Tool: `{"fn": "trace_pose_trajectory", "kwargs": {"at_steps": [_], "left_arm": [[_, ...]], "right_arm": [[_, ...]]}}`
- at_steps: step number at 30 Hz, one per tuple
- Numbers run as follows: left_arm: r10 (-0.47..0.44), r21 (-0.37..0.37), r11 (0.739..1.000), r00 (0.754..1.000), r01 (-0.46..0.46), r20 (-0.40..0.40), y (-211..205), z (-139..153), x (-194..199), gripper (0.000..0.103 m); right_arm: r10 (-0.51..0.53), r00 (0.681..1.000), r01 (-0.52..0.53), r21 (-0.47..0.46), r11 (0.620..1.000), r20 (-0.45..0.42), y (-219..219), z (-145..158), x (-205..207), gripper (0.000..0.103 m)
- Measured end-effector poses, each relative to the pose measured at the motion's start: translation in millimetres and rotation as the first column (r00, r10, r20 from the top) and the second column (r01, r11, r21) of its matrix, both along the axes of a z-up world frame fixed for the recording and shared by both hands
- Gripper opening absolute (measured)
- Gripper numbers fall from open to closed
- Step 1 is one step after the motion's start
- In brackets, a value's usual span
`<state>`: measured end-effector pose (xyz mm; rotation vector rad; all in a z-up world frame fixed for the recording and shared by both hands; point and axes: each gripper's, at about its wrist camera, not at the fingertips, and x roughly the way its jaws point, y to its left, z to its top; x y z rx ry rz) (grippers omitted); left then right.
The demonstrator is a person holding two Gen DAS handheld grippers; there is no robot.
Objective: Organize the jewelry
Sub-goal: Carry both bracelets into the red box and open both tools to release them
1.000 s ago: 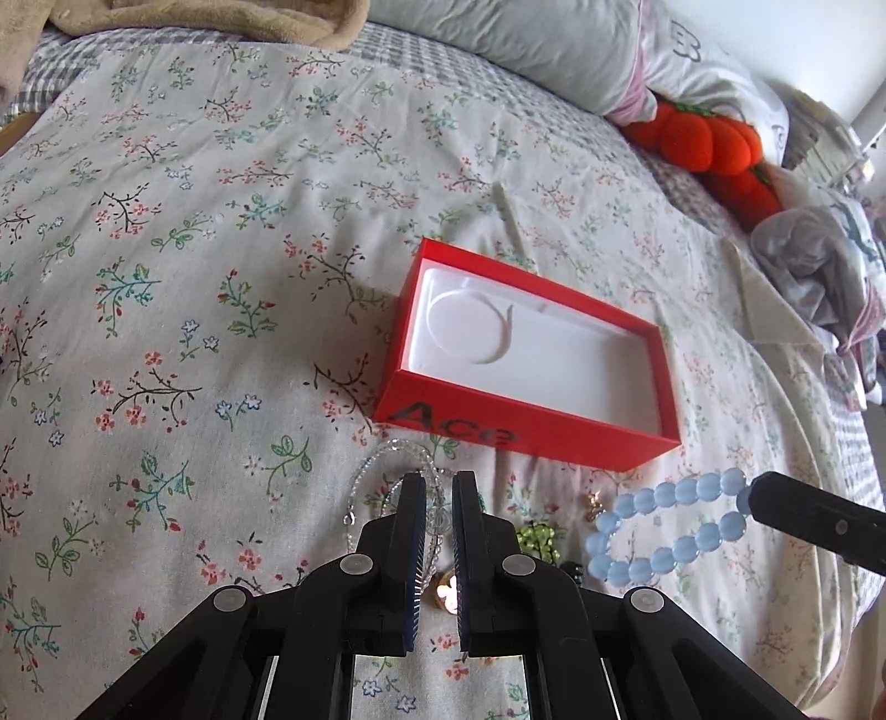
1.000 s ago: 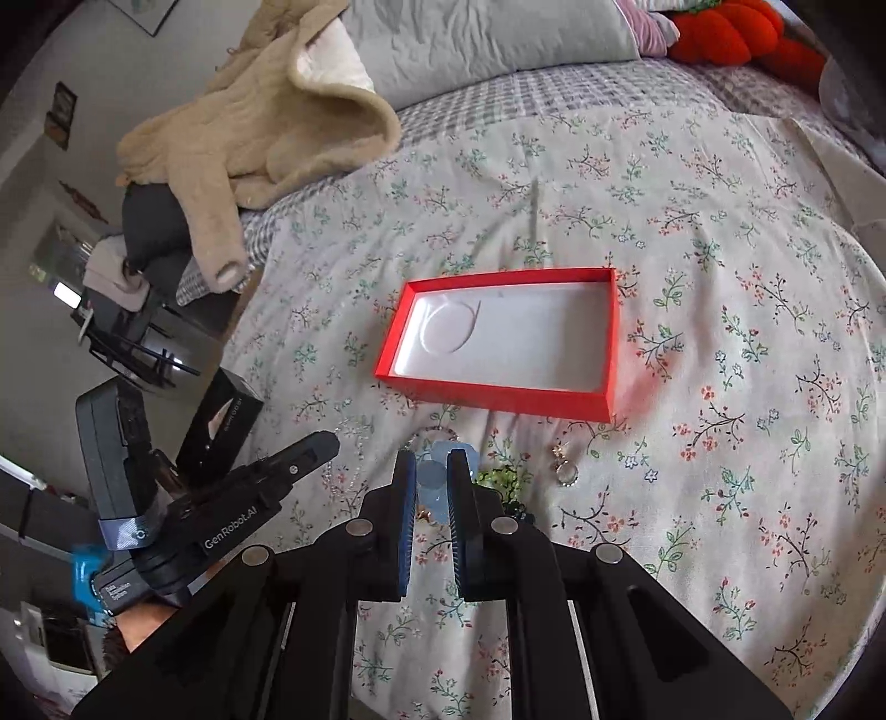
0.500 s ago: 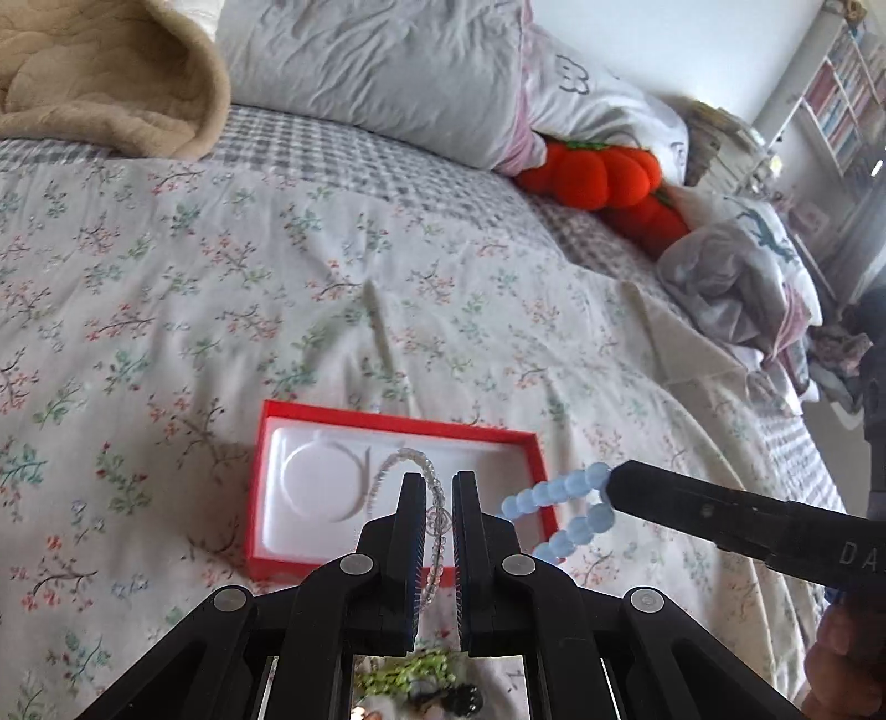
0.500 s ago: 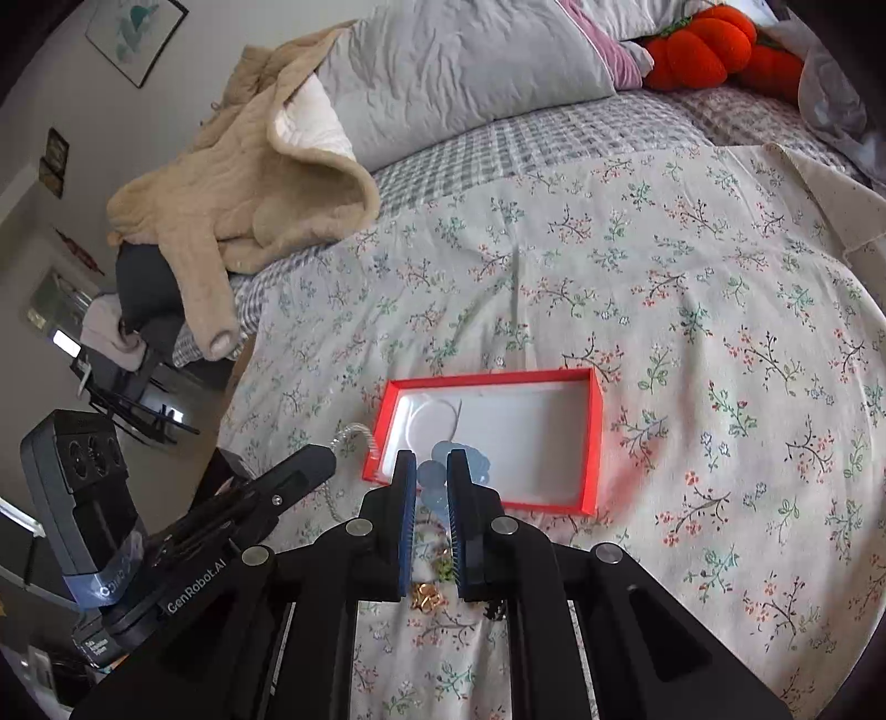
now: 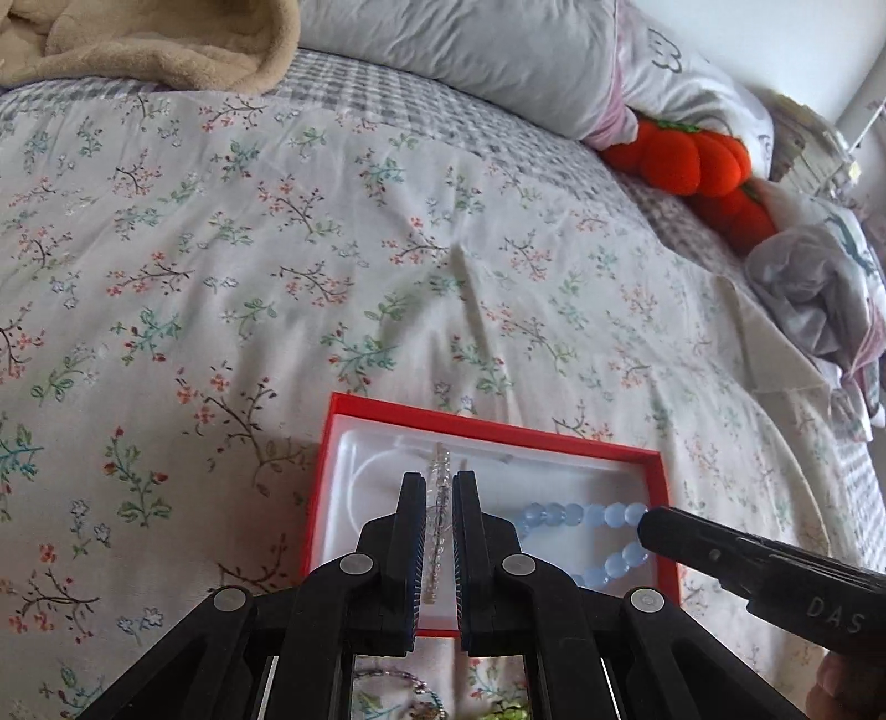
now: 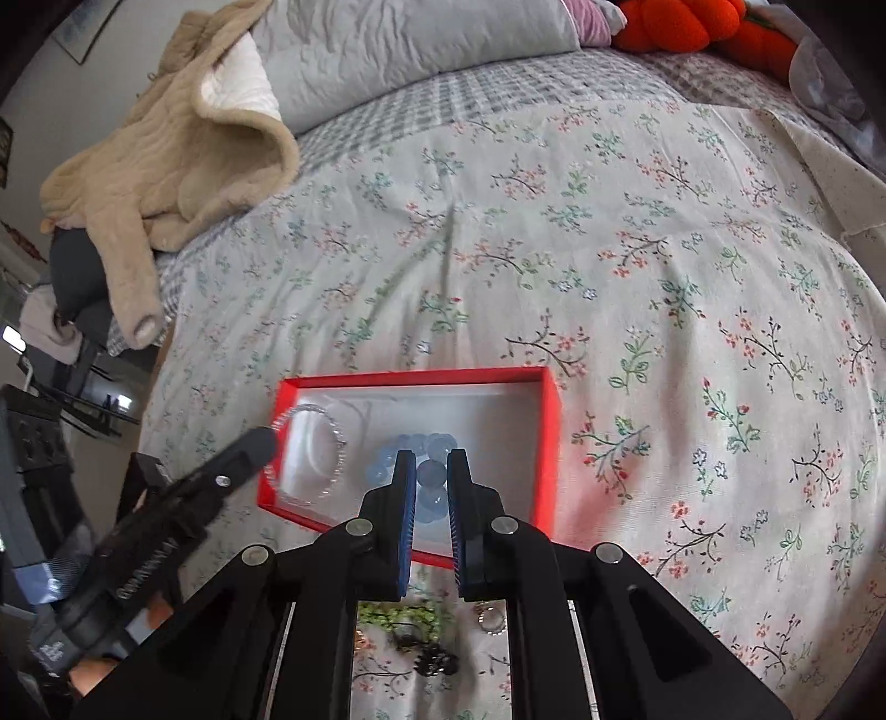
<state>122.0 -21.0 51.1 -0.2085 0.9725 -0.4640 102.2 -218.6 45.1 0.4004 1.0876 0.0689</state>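
Observation:
A red box [image 5: 662, 476] with a white insert lies on the floral bedspread; it also shows in the right wrist view [image 6: 548, 437]. My left gripper [image 5: 440, 487] is shut on a clear crystal bead bracelet [image 5: 440, 498] and holds it over the left part of the box; the bracelet shows as a loop in the right wrist view [image 6: 332, 443]. My right gripper [image 6: 431, 471] is shut on a pale blue bead bracelet [image 6: 429, 473], hanging over the box; the beads show in the left wrist view [image 5: 581, 515].
More jewelry lies on the bedspread just in front of the box: green beads [image 6: 410, 615], a dark piece [image 6: 432, 659] and a ring [image 6: 490, 620]. A beige robe [image 6: 183, 138], grey pillows [image 5: 470, 50] and an orange pumpkin plush [image 5: 698, 160] lie at the far side.
Both grippers have lifted their bracelets off the bedspread and carried them forward over the red box. The box now sits right under the fingertips.

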Motion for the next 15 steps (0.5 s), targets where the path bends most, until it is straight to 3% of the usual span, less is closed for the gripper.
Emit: {"fn": "trace_pose_trajectory", "kwargs": {"at_steps": [7,15], "left_arm": [[0.031,0.063,0.998,0.999,-0.029,-0.037,3,-14,6,0.004],[-0.023,0.092,0.995,0.999,0.025,-0.025,-10,-15,3,0.005]], "right_arm": [[-0.008,1.000,0.007,-0.038,0.999,-0.021,-5,-11,3,0.012],[-0.019,1.000,0.019,-0.092,0.996,-0.001,-10,-1,-3,0.013]]}}
